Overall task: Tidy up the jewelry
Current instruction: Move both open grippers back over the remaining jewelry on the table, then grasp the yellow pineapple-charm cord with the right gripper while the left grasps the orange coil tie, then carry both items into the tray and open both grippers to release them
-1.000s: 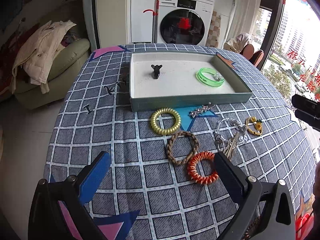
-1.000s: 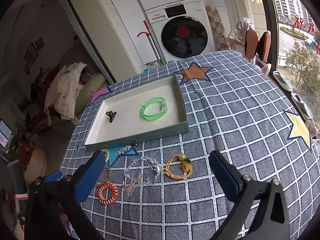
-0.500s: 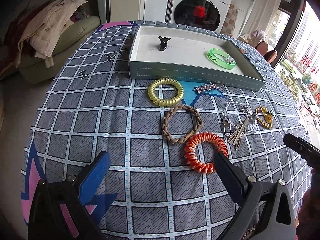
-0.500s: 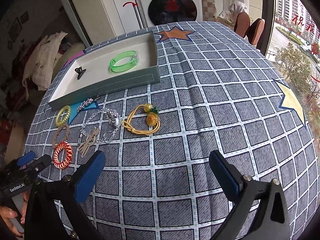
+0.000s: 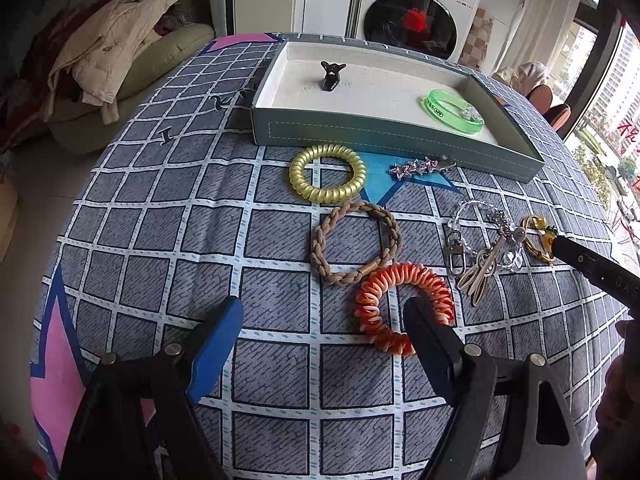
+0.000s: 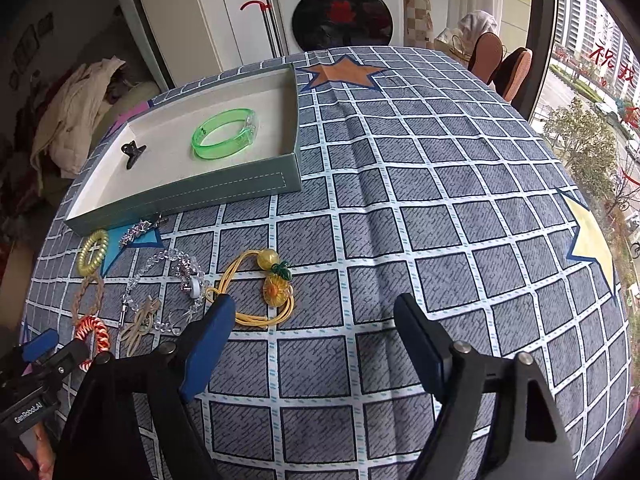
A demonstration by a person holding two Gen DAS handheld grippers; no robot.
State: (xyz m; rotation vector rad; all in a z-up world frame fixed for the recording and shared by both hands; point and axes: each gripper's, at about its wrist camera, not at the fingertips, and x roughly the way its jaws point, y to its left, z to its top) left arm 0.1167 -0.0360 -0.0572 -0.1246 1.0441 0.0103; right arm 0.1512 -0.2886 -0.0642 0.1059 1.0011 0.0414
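Note:
My left gripper (image 5: pixel 324 312) hangs low over the checked tablecloth, jaws closing; its right finger overlaps the orange coil hair tie (image 5: pixel 374 308), and no pad presses on it. My right gripper (image 6: pixel 314 304) is also closing, with the yellow cord and pineapple charm (image 6: pixel 276 288) partly between its fingers, untouched. The teal tray (image 5: pixel 380 136) holds a green bangle (image 5: pixel 452 110) and a black claw clip (image 5: pixel 331 76). In front of it lie a gold coil tie (image 5: pixel 327 173), a brown braided band (image 5: pixel 356 242), a star clip (image 5: pixel 420 167) and a crystal keychain (image 5: pixel 484 240).
A washing machine (image 6: pixel 340 12) stands beyond the table's far edge. A sofa with piled clothes (image 5: pixel 112 40) is at the left, chairs (image 6: pixel 500 64) and a window at the right. The cloth to the right of the tray (image 6: pixel 440 180) is bare.
Both grippers have sunk closer to the table and the jewelry looks larger. The jaws of each have narrowed, the right pair more than the left.

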